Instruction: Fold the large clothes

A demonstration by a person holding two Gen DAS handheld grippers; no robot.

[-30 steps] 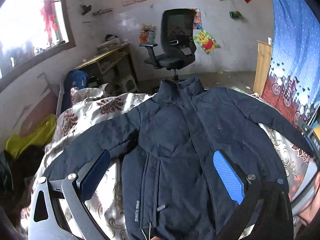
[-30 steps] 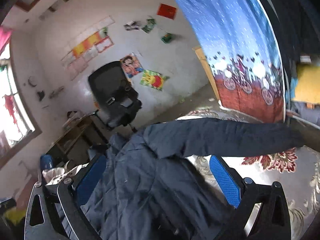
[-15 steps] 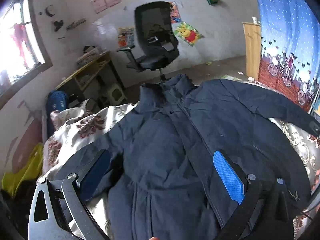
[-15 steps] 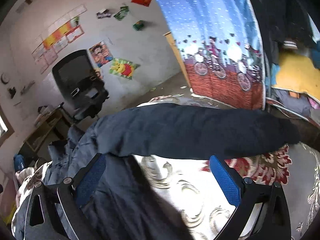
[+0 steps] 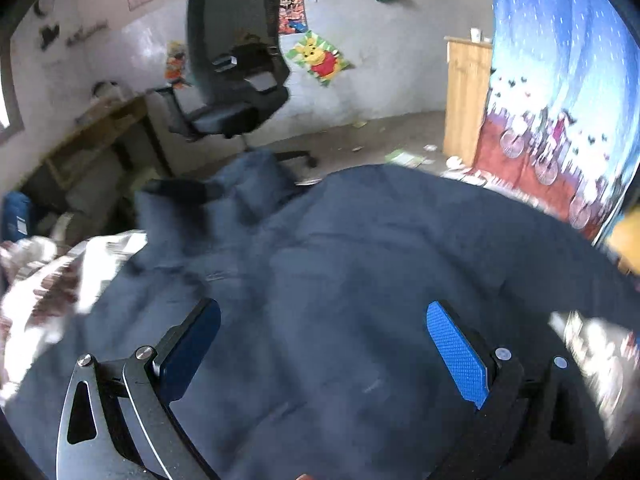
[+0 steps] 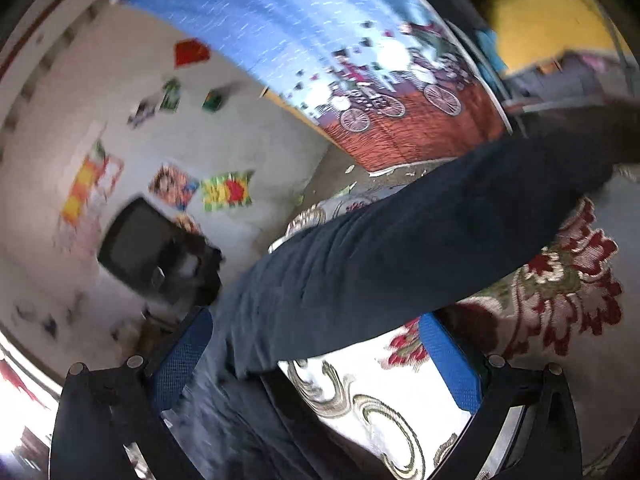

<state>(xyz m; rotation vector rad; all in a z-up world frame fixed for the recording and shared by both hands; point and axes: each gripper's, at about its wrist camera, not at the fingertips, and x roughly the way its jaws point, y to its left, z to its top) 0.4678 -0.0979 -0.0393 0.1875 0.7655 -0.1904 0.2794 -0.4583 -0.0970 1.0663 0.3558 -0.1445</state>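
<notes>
The big dark navy padded jacket lies spread flat on the flowery red and cream bedspread. Both claws are wide apart and hold nothing. The right gripper hangs by the long sleeve; the left gripper hangs over the body. I think the sleeve should be pinched near its cuff and laid straight across the chest.

The dark navy matt cloth jacket is lying on a glossy floral woven bedspread; textured blue rubbery fingers are showing.
</notes>
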